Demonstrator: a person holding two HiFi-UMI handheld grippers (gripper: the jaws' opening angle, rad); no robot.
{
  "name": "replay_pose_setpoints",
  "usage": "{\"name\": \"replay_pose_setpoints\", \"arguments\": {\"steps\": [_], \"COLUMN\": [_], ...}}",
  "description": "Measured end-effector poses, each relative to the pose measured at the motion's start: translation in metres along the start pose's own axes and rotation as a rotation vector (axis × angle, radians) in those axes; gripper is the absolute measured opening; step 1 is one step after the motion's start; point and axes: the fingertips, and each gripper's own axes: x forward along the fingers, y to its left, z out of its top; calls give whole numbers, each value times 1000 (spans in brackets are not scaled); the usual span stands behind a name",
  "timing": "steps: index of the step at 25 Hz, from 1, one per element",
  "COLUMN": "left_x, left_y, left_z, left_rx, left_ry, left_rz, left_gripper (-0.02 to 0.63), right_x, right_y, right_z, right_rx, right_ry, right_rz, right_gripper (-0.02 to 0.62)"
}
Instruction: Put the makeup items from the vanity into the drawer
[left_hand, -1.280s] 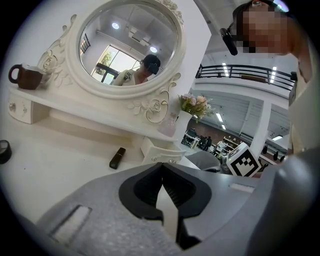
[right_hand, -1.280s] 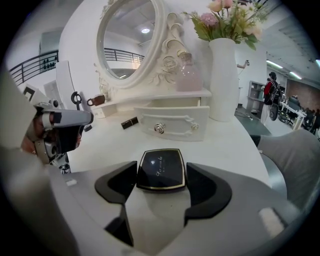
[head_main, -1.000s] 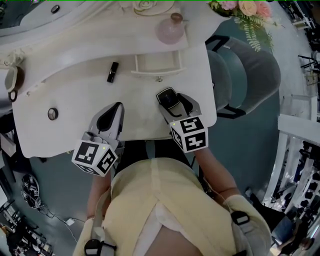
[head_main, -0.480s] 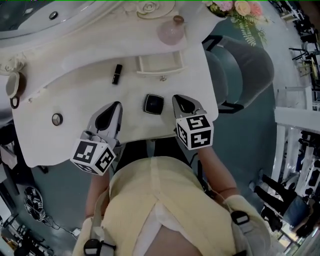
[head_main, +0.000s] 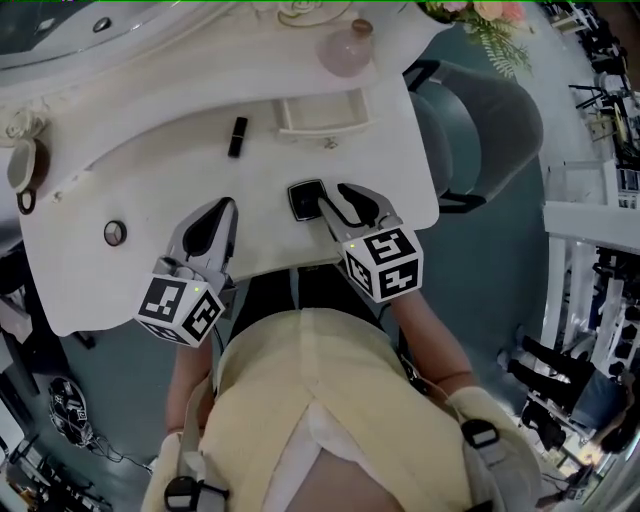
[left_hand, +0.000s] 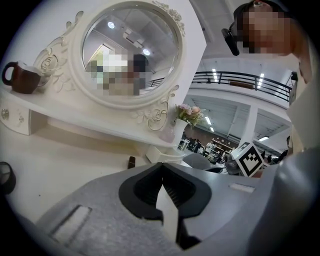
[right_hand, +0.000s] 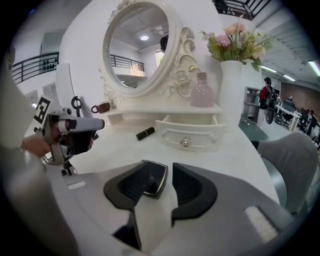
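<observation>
Compact (head_main: 303, 199) up for grabs: in the head view we see the black square case lying flat on the white vanity (head_main: 150, 180), at the tips of the right gripper (head_main: 335, 200). The open drawer (head_main: 320, 128) waits at twelve o'clock from it, and a lipstick (head_main: 238, 136) lies at eleven o'clock. The left gripper (head_main: 218, 215) hovers over bare tabletop at nine o'clock, well apart from both items.

In the left gripper view, we find its jaws closed together on nothing; the lipstick (left_hand: 131, 161) shows beyond them at eleven o'clock.

In the right gripper view, the jaws have just been opening and now stand apart. The compact (right_hand: 157, 181) sits between them, close against the nine o'clock pad and clear of the three o'clock pad. The drawer (right_hand: 187, 136) stands at twelve o'clock.

We judge the step to be a fresh grasp of the compact. It should go best if we first centre the case between the pads. We then close low on two opposite edges, lift it level, clear the drawer's front wall and let go only once inside.
</observation>
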Motion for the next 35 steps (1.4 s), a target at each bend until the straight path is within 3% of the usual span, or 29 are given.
{"name": "replay_pose_setpoints", "arguments": {"steps": [7,11,23,30,35], "left_x": [-5,-10,-10,-16,-20], "left_y": [4,8,15,19,20], "left_z": [3,2,3,4,1], "left_rx": [-25,-40,-67,-81,-100], "left_ry": [-14,-14,-37,-57,-58], "left_rz": [46,87,150,200,227], "left_gripper": [-3,-3,-3,-2,-3], "right_x": [4,7,0,6,21], "right_y": [17,25,48,45,46], "right_z": [9,10,2,-19,-31], "right_rx": [-76,-153,-533,-799,-902], "right_ry": [16,44,172,312,373], "right_rz": [131,225,477,564,587], "right_gripper": [270,306,347,357,362]}}
